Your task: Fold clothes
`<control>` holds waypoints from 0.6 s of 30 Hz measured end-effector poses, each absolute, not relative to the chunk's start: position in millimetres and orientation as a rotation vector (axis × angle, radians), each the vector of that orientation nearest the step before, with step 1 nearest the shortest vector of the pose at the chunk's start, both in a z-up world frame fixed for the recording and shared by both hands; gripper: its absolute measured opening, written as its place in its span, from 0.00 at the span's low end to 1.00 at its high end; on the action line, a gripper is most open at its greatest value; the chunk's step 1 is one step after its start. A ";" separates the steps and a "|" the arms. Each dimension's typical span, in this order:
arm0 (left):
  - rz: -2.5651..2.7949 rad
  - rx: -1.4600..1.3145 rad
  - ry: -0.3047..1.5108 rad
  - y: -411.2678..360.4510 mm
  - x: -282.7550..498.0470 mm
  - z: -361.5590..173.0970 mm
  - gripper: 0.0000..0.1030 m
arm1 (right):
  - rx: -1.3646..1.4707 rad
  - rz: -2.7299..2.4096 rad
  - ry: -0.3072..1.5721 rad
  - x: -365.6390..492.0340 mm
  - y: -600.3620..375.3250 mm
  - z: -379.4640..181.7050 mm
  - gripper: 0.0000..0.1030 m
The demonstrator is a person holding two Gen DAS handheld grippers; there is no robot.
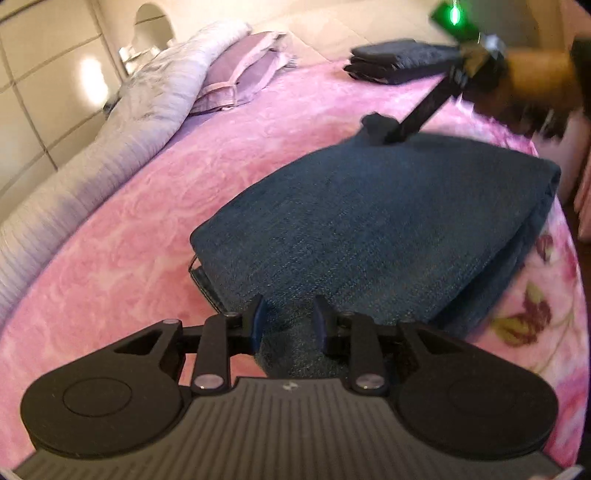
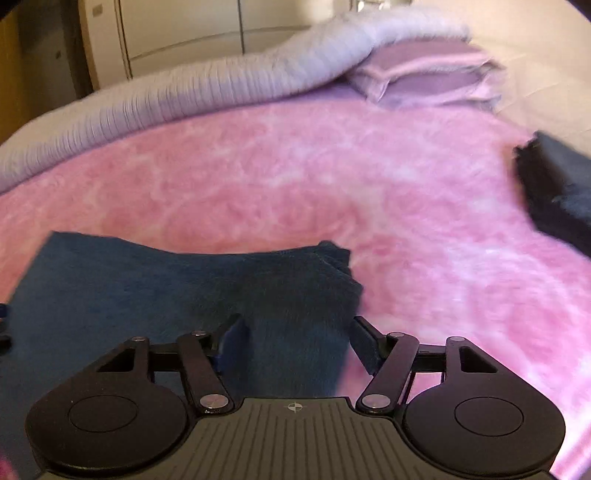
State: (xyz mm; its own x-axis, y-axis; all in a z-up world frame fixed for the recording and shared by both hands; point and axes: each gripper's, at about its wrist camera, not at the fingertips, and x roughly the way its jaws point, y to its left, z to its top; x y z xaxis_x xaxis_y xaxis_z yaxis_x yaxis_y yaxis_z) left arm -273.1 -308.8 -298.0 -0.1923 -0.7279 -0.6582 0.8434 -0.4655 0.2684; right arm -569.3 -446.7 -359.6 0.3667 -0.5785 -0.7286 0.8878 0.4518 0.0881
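Note:
Folded blue jeans [image 1: 369, 229] lie on the pink blanket [image 1: 129, 251]. My left gripper [image 1: 290, 319] sits at their near edge, its fingers closed partway onto a thick fold of denim. At the jeans' far edge, the right gripper [image 1: 384, 133] touches down, held by a person's hand [image 1: 535, 70]. In the right wrist view the right gripper [image 2: 299, 332] stands open over a corner of the jeans [image 2: 184, 288]. One of its fingers is over denim, the other over the blanket [image 2: 332, 177].
A stack of folded dark clothes [image 1: 399, 61] [image 2: 554, 195] rests farther up the bed. A lilac pillow [image 1: 243, 70] [image 2: 424, 74] and a rolled pale ribbed quilt [image 1: 122, 147] [image 2: 221, 85] line the bed's far side. Wardrobe doors [image 2: 184, 33] stand behind.

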 end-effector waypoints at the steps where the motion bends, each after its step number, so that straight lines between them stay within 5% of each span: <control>1: -1.852 0.902 0.194 -311.1 -272.4 -297.5 0.25 | 0.540 -1.003 0.677 -569.0 -451.9 -365.4 0.65; 3: -1.863 0.897 0.206 -314.2 -270.4 -296.1 0.26 | 0.559 -1.004 0.666 -572.1 -458.6 -366.8 0.72; 11: -1.823 0.866 0.197 -334.3 -275.4 -275.5 0.25 | 0.380 -0.991 0.583 -561.6 -367.3 -317.7 0.70; 18: -1.788 0.934 0.287 -353.0 -277.1 -285.9 0.25 | 0.329 -0.853 0.725 -533.9 -296.8 -342.1 0.71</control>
